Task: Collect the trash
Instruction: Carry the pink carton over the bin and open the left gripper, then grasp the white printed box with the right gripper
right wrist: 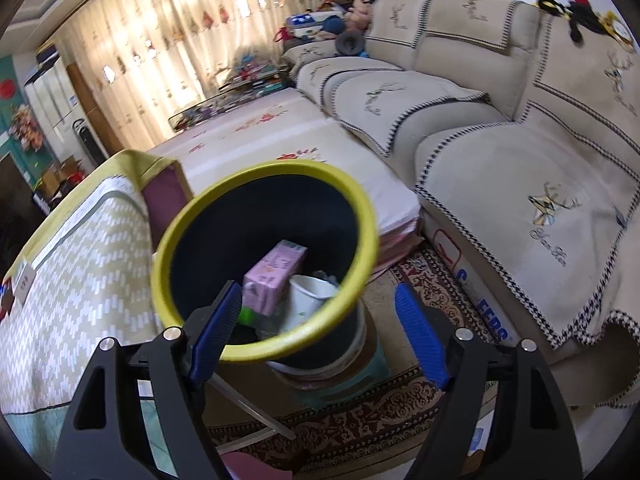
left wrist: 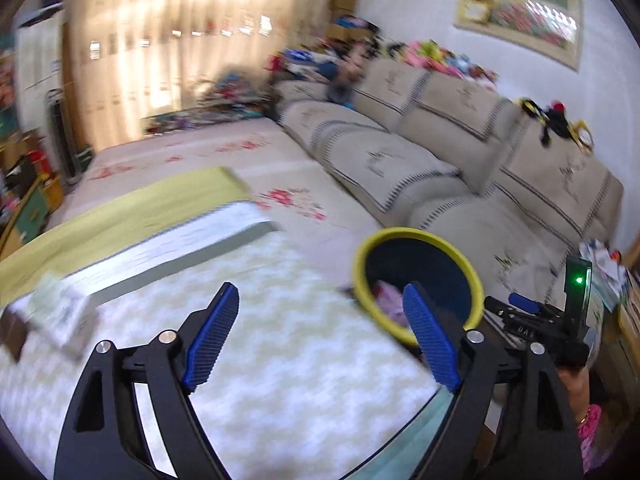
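The left gripper point(left wrist: 320, 332) hangs over a table point(left wrist: 260, 340) covered in a pale zigzag-patterned cloth, its 2 blue-padded jaws spread wide with nothing between them. Left of it and further off, a blurred yellow-green cloth point(left wrist: 120, 208) lies across the table beside a white and grey band. Just behind its right finger stands the trash bin point(left wrist: 416, 276), dark inside with a yellow rim, and something pink shows inside it. To the right of the bin the other gripper's black body with a green light is in view, with a hand below it at the frame edge. Beyond stretches a beige sofa point(left wrist: 460, 152).

The right gripper point(right wrist: 320, 332) is held just above the near rim of the trash bin point(right wrist: 264, 264), jaws wide apart and gripping nothing; its left finger overlaps the yellow rim in the view, though contact cannot be told. Inside the bin, ahead of the jaws, lie a pink carton point(right wrist: 276, 276) and a white cup point(right wrist: 310, 300), tilted, with a green scrap beside them. Left of the gripper is the cloth-covered table point(right wrist: 80, 280); below it, a patterned red rug point(right wrist: 380, 412); to the right, the sofa point(right wrist: 520, 200).
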The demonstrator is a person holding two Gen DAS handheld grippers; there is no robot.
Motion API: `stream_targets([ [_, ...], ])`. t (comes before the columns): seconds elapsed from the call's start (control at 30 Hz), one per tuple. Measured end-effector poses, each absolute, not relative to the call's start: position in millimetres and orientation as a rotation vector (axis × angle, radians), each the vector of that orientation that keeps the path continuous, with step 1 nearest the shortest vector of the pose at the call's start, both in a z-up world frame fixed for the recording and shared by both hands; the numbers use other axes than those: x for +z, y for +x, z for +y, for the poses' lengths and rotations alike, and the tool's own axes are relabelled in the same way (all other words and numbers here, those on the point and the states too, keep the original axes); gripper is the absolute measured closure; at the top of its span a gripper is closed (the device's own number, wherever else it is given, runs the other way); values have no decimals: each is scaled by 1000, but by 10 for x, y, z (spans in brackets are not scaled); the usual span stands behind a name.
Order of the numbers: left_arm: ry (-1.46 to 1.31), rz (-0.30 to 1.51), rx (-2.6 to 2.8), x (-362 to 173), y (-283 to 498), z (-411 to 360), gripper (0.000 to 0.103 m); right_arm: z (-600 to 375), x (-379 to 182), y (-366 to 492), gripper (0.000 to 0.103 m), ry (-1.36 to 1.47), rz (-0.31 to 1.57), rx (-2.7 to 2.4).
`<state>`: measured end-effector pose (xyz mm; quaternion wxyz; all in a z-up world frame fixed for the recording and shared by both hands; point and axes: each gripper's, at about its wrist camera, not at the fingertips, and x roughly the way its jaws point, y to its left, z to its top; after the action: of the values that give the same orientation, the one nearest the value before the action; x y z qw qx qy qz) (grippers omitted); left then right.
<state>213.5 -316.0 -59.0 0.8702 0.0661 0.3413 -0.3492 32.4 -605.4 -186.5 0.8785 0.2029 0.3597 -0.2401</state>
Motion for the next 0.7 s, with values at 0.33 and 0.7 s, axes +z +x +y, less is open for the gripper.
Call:
stream_targets([
  [0.33, -38, 662, -373, -692, 1924, -1253, 9, -5364, -1692, 1019, 27, 295, 783, -301],
  [0.7, -133, 700, -171, -1026, 1783, -216, 8, -3966, -1219, 1909, 24, 71, 754, 63],
])
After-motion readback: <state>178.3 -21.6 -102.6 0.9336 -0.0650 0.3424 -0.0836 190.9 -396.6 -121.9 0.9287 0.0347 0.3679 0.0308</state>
